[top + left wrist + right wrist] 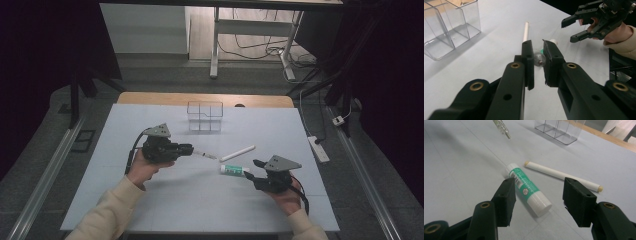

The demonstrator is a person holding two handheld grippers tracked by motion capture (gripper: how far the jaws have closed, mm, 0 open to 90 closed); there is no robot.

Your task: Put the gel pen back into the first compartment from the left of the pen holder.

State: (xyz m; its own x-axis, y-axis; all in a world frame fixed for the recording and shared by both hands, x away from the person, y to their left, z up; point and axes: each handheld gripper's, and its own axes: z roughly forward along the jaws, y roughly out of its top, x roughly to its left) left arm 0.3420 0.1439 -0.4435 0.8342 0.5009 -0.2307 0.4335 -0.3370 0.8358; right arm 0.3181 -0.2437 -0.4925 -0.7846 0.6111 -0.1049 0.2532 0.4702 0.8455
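White table [150, 200] carries one clear divided box [205, 116], one white marker [238, 153] and one glue stick [234, 170]. Left gripper [192, 148] pinches one clear pen [205, 155]. Right gripper [256, 175] stands half-open around the glue stick, not gripping.

White table [150, 200], glue stick [234, 170], white marker [237, 153], clear organizer [205, 116]

A clear plastic organizer [205, 116] with compartments stands upper centre on the pale table [150, 200], a white stick [237, 153] lies at mid-frame, and beyond, a white desk frame [216, 45] and cables [260, 50] occupy the top.
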